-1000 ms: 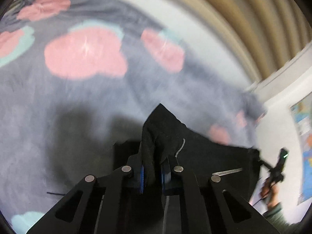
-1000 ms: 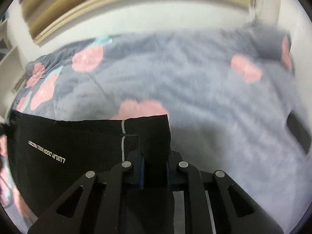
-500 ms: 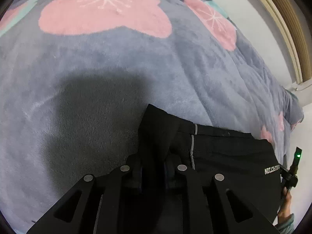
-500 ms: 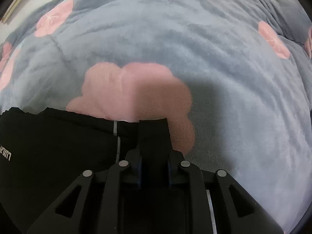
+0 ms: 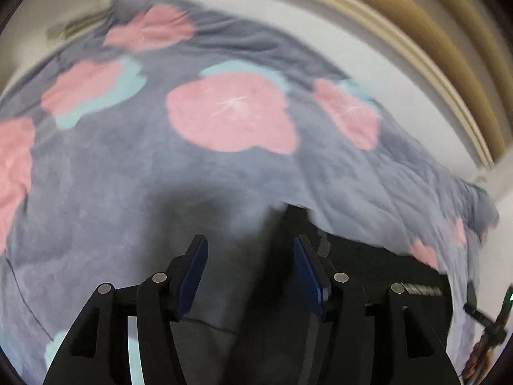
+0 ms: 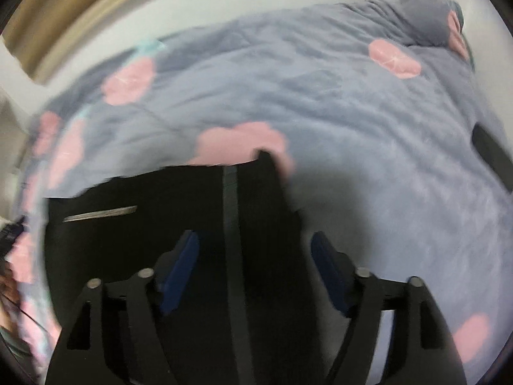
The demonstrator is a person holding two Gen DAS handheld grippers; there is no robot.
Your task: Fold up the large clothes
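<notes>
We see a black garment lying spread on a grey-blue blanket printed with pink flowers, which covers a bed. Our left claw stands with its jaws apart, having just been opening; between its blue pads we find blanket and, lower down, a fold of dark cloth, but neither pad presses on anything. In the left wrist view the garment's corner rises just beyond the right-hand pad, and the rest of it runs off to the right, where a strip of pale lettering shows, blurred past reading. Our right claw is likewise spread wide, its jaws just opened, and it hangs over the garment's edge: the black cloth with its grey stripe lies between the pads without being pinched by either. In the right wrist view the garment's far hem lies across a pink flower, and a pale printed line sits on its left part. Both views are smeared by motion. At the lower right edge of the left wrist view we glimpse a hand beneath a dark device with a green light. A pale wall and a tan wooden frame stand behind the bed.
</notes>
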